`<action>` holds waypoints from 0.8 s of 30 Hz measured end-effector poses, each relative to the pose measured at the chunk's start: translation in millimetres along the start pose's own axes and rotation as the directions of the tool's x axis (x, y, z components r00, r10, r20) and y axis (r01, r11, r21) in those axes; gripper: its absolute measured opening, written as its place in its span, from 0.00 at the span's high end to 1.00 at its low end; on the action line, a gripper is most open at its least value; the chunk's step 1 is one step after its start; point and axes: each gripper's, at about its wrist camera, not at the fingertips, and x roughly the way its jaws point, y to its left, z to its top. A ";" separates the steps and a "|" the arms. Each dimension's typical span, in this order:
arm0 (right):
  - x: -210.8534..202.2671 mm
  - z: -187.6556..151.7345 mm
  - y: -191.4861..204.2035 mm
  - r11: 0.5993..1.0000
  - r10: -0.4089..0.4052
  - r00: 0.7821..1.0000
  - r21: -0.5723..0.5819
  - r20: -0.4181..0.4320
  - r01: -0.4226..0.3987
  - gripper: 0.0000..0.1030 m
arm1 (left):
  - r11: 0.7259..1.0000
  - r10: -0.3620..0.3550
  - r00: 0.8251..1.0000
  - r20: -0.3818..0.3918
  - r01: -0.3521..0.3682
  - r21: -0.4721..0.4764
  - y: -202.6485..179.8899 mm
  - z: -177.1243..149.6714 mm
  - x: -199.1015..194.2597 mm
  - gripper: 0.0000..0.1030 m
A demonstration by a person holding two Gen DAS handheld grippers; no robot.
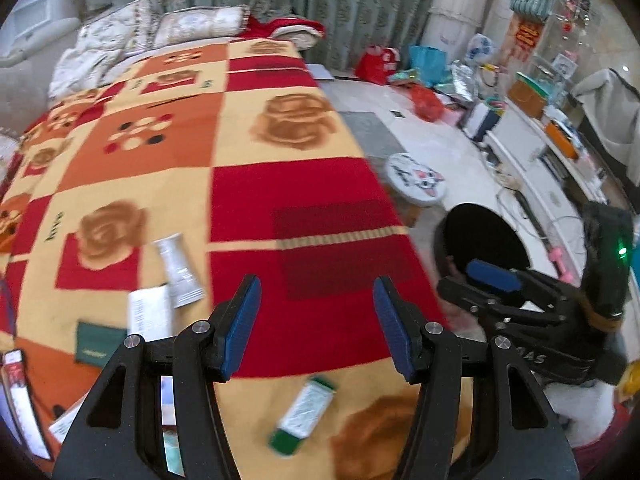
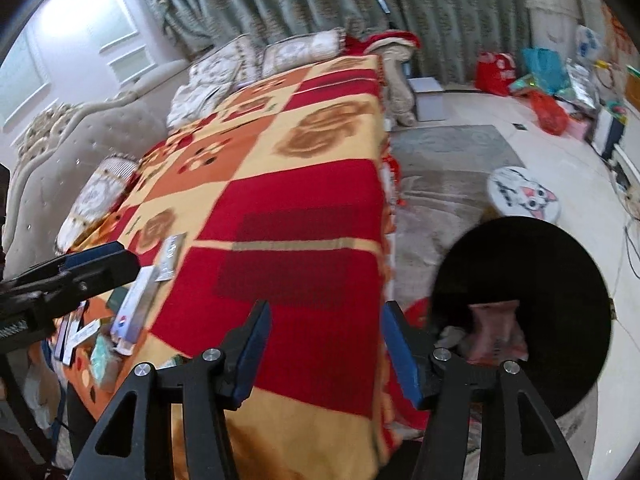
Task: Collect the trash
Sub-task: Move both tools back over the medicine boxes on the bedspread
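1. Left gripper [image 1: 316, 322]: jaws spread, empty, above the bed [image 1: 280, 184].
2. White tube [image 1: 179, 272] at ten o'clock; green-capped tube [image 1: 303, 416] at six, nearest, long axis toward one o'clock.
3. Right gripper [image 2: 326, 348]: jaws spread, empty; bin [image 2: 560, 280] at three.

Below the left gripper's fingers [image 1: 240, 320], a green-ended tube [image 1: 303, 416] is too blurred to read. Left of them, a white carton [image 1: 149, 312] hides behind one finger. Beyond the right gripper's fingers [image 2: 394, 344], the black bin's [image 2: 568, 320] pink contents [image 2: 496, 328] are unclear.
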 end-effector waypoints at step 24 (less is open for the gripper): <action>49.4 0.8 119.7 0.976 0.093 0.989 -0.188 -0.116 -0.114 0.45 | 0.982 0.127 0.991 -0.037 -0.131 -0.139 144.2 -60.7 -41.5 0.44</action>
